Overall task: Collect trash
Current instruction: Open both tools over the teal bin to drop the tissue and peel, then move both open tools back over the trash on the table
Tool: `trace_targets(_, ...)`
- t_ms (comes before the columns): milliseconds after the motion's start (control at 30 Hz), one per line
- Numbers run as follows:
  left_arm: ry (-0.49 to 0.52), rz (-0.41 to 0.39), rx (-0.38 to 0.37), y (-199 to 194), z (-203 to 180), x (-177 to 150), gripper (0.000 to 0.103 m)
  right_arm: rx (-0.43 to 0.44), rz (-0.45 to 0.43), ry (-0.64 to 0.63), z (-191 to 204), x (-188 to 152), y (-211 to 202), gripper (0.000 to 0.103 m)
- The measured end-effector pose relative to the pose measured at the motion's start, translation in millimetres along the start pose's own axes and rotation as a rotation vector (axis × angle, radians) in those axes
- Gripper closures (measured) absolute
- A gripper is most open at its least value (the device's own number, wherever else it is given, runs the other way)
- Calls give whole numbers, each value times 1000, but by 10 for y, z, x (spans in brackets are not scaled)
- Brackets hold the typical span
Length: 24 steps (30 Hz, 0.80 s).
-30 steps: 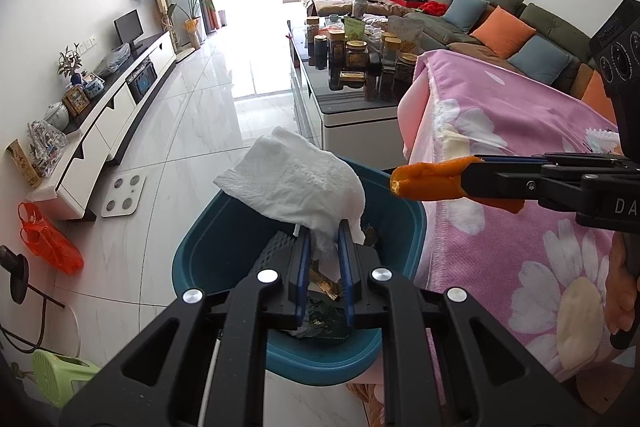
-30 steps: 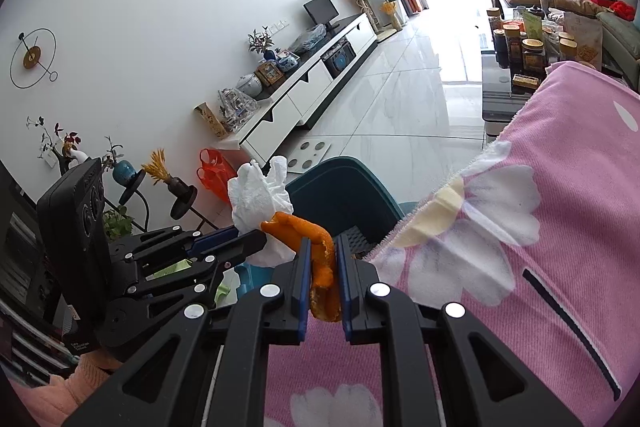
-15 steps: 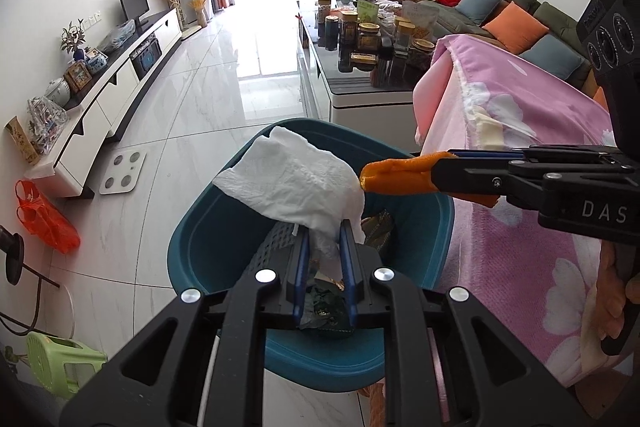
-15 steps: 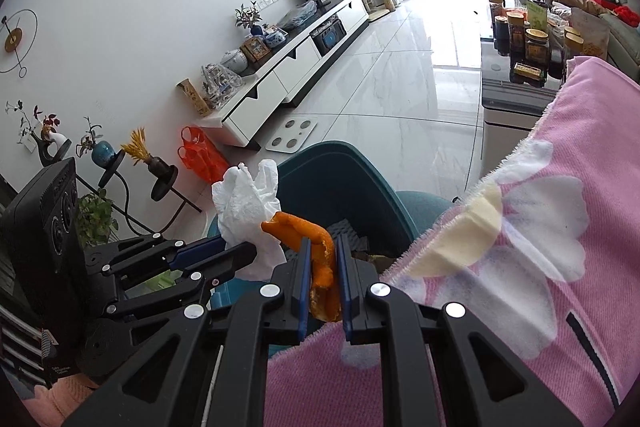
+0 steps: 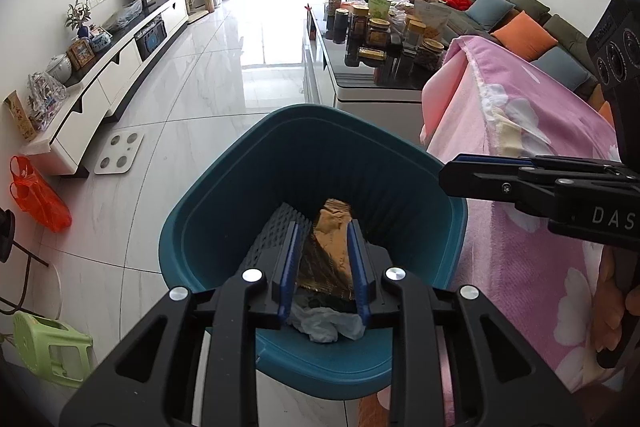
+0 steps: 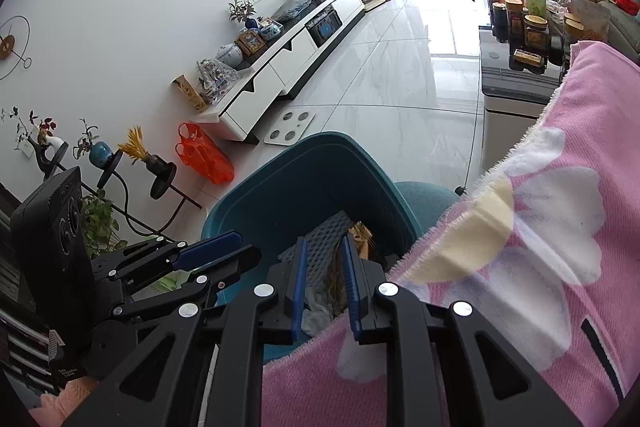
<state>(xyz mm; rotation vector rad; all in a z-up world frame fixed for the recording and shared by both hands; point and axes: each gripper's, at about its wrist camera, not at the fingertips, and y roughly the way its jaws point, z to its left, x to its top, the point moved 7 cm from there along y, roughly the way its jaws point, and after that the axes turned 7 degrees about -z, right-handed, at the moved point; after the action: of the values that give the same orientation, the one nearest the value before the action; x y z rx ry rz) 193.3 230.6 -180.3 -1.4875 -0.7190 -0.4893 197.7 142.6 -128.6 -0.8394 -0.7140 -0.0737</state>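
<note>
Wide pale tiled floor (image 5: pixel 224 75) running open toward the bright window, bounded on one side by a long white TV cabinet (image 5: pixel 120 75) and on the other by a glass-topped table (image 5: pixel 372 83) crowded with jars. Nearer, a pink flowered blanket (image 5: pixel 520 147) with its frayed edge draped just beside the teal bin (image 5: pixel 320 131); clear floor on the bin's other side. Bin mouth open upward, rim unobstructed. Inside: a grey ridged mat, a gold-and-dark wrapper (image 5: pixel 332 247) lying with its long axis pointing away toward the far wall of the bin, and crumpled white tissue (image 5: pixel 324 323) at the near wall. Left tongs (image 5: pixel 324 263) hovering over the bin mouth, jaws spreading, nothing pinched. Right tongs (image 6: pixel 324 283) over the near rim and blanket edge, jaws likewise spreading, empty.
</note>
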Motion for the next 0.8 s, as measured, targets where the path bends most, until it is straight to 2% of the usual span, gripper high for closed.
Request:
trace_targets(100,11,-32,4,-122,-28,16,69,11,-18,8,-27,-11,-108,85)
trace_targets(233,35,-83,-15,-333,-140,46,63,19,-67,-4,-57,-39,-386,77)
trace_targets(300,55,-116,-37,-473,-248,56,59,10,-98,-18,-83,-75,-568,76)
trace_targets(433,99,-170,-119,-741,-583,49,50,-18,-155,-29,-189,-161,-951,71)
trace_targets(600,169,-186,-235,-914,-1190,-16,50,-77,-235,-13,-399,-294,-1454,70)
trace_targets(800,248,-173,-348,-940,-1877,-130,50,-180,-309,6,-680,-543,-1996,70)
